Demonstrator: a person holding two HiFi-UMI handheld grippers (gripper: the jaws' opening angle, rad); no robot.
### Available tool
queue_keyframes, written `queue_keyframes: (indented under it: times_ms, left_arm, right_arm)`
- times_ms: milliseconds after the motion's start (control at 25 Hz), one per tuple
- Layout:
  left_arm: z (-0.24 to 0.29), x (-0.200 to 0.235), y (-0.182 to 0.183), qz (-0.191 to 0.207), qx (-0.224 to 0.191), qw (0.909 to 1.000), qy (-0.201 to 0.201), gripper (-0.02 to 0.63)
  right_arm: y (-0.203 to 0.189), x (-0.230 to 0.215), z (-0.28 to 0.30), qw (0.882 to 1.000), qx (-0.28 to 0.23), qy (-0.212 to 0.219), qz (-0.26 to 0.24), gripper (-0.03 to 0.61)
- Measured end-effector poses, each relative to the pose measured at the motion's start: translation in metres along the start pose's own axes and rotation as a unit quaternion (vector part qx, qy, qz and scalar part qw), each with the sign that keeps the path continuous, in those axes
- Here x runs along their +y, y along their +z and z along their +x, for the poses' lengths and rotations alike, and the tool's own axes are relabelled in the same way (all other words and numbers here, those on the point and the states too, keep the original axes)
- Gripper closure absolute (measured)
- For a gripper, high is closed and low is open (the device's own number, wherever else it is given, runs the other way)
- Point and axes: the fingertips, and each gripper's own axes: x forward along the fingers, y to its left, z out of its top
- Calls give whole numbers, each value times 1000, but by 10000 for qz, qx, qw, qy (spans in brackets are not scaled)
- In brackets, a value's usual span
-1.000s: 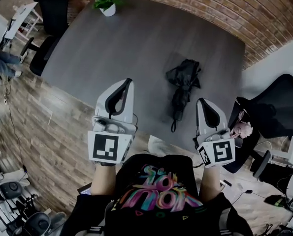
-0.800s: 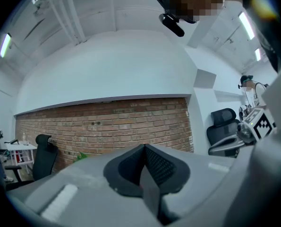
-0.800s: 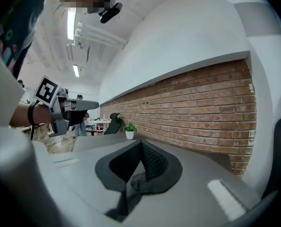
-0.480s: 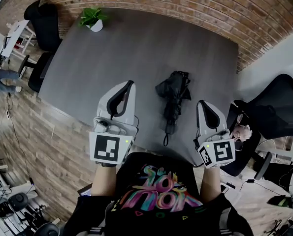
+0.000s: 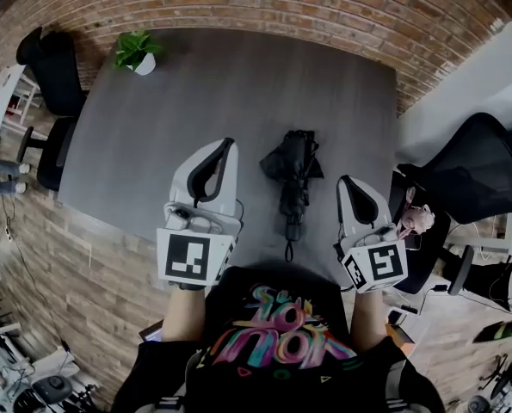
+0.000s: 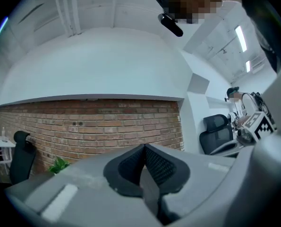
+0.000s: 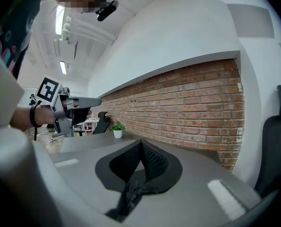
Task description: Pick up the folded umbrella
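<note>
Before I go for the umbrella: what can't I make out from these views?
- Black folded umbrella, head view: whether its strap is fastened is too small to tell.
- Left gripper view: the left gripper's own grey body blocks the umbrella.
- Right gripper view: dark crumpled shape under the right gripper's shut tongs, cut off by its body; unidentifiable.

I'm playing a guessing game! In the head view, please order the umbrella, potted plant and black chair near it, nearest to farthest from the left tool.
1. umbrella, just right of the left tool.
2. potted plant, far table corner.
3. black chair, past the table.
</note>
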Motion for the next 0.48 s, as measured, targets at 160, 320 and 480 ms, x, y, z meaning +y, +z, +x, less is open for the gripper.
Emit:
queue_keyframes:
  times_ms: [160,320,480]
  left_arm:
    - [12,-4,-1,-27,-25,9996,-262,612]
    - [18,-5,-3,-58,-11,9989,-458,612]
    - [23,-1,-6,-78,3,9985,-547,612]
  right_arm:
    - [0,3,3,9999,82,-76,-67,580]
    - [-5,1,5,9992,237,-234,-204,579]
    - [-10,3,8,9985,350,-351,-233,578]
